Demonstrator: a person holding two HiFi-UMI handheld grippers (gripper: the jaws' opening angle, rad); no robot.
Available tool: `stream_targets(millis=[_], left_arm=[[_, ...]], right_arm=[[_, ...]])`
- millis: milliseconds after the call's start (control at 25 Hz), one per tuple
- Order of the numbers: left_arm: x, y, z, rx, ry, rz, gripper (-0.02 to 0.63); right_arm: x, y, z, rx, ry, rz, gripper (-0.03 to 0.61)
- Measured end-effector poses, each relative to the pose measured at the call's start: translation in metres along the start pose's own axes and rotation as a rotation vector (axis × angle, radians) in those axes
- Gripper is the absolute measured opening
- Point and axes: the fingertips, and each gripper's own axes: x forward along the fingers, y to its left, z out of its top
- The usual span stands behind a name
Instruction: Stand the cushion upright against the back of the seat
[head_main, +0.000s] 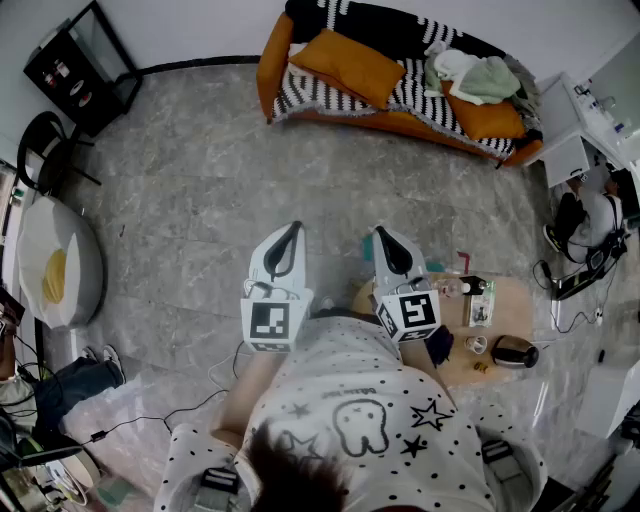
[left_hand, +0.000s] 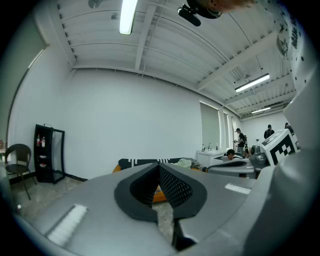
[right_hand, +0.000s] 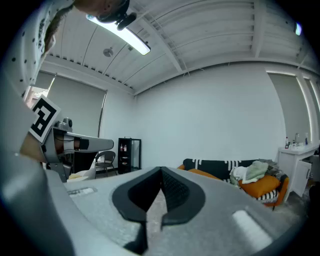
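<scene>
Left gripper (head_main: 295, 228) and right gripper (head_main: 380, 233) in the head view: side by side over the bare floor (head_main: 200, 200), both aimed toward the sofa (head_main: 272, 65) and well apart from it, tips meeting in a point, nothing pinched. On the sofa's seat, toward its left end, the orange cushion (head_main: 348, 65), lying flat, long axis along the seat and not propped against the sofa's back. Ahead of the pair and roughly between their two lines, so neither clearly nearer, the right perhaps slightly. At the sofa's right end, a second orange cushion (head_main: 487, 118), half under a heap of clothes (head_main: 470, 75). In the left gripper view: pads pressed together at the tips, empty. Beyond them, the sofa's striped back (left_hand: 134, 162), low and far across the floor, and a sliver of orange in the wedge under the tips, too little to tell cushion from sofa base. In the right gripper view: likewise closed tip to tip, holding nothing. Sofa off to the right of the jaws, the flat cushion (right_hand: 205, 173) on the seat's left part, the clothes and second cushion further right. Judged from this: a walk up to the sofa first, then jaws spread before any grasp on the cushion's edge.
</scene>
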Motion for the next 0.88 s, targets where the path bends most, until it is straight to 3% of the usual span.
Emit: stream_targets(millis=[680,880], left_arm=[[0.015,-0.002,0.003,0.028,-0.023,0.024,-0.012],[0.021,-0.006,-0.001,0.021,-0.019,0.029,-0.011]], right_arm=[[0.012,-0.019,0.001,-0.009,0.0,0.019,-0.006],[0.014,-0.018,-0.003,0.007,0.0,0.077,-0.006]])
